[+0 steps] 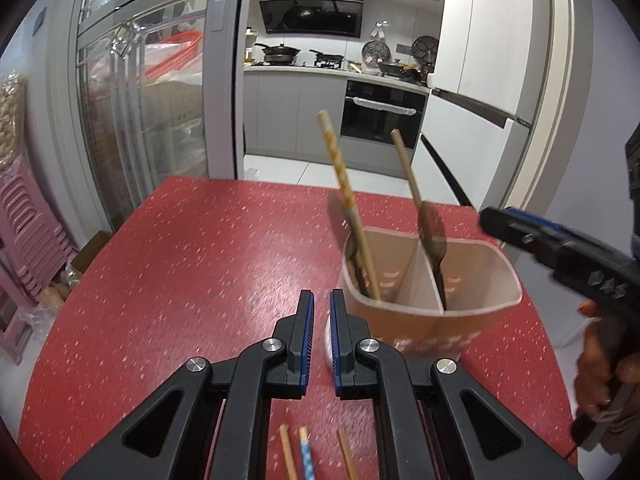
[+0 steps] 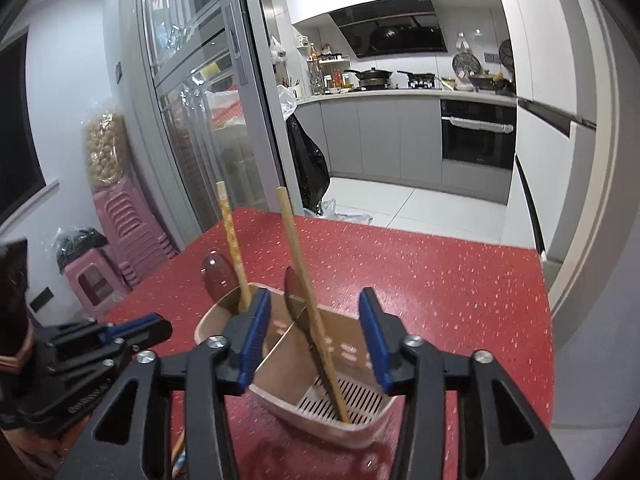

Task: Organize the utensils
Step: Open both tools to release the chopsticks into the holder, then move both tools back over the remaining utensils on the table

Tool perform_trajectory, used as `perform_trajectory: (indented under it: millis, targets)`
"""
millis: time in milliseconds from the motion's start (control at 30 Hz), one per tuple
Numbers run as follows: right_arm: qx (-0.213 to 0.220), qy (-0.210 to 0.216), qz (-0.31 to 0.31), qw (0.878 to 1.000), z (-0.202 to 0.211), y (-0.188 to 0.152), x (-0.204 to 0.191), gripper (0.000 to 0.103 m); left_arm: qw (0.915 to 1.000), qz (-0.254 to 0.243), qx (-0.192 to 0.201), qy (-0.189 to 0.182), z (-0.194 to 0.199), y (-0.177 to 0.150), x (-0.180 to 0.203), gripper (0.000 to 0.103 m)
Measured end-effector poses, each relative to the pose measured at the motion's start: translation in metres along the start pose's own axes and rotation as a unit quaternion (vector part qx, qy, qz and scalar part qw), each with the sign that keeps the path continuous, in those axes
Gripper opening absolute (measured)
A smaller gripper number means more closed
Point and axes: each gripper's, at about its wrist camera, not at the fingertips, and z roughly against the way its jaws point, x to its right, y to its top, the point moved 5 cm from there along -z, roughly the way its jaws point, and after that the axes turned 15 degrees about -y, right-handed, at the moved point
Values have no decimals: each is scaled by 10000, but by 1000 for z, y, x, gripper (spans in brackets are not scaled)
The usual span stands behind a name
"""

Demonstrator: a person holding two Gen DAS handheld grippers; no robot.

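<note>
Two hand-held grippers: you are holding right hand-held gripper (image 2: 316, 332) apart, empty, over holder (image 2: 360, 432); left hand-held gripper (image 1: 322, 312) together, empty, angling toward chopsticks (image 1: 306, 456) at six o'clock.

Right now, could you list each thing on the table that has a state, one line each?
left gripper: shut, holds nothing
right gripper: open, holds nothing
utensil holder: upright, two compartments
patterned chopstick: stands in holder, leaning
plain chopstick: stands in other compartment, leaning
three chopsticks: lying on red table

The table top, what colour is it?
Red with small pale speckles, best seen in the left wrist view.
</note>
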Motion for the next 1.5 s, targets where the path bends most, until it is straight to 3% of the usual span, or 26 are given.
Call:
perform_trajectory:
  millis: [300, 500, 633, 800, 1300, 1367, 1400, 1500]
  targets:
    - [-468, 367, -363, 9976, 39, -33, -5, 80, 9991, 117, -331, 233, 15, -36, -7, 33]
    - [-1096, 479, -621, 9909, 50, -76, -11, 86, 9980, 177, -516, 330, 25, -62, -12, 33]
    - [-1441, 523, -940, 9837, 49, -104, -8, 99, 9975, 164, -592, 356, 33, -79, -13, 33]
    - [-1671, 414, -979, 9802, 51, -130, -9, 103, 9965, 287, -709, 342, 40, -99, -19, 33]
    - [-1841, 374, -916, 9779, 67, -166, -30, 103, 9945, 634, -760, 340, 57, -139, -38, 34]
    - [-1818, 353, -918, 9784, 70, -169, -32, 103, 9939, 692, -772, 372, 59, -144, -41, 92]
    - [-1814, 345, -928, 9784, 71, -171, -33, 103, 9935, 722, -754, 454, 62, -146, -43, 103]
    - [-1851, 345, -934, 9777, 74, -174, -38, 103, 9951, 558, -589, 562, 67, -149, -45, 103]
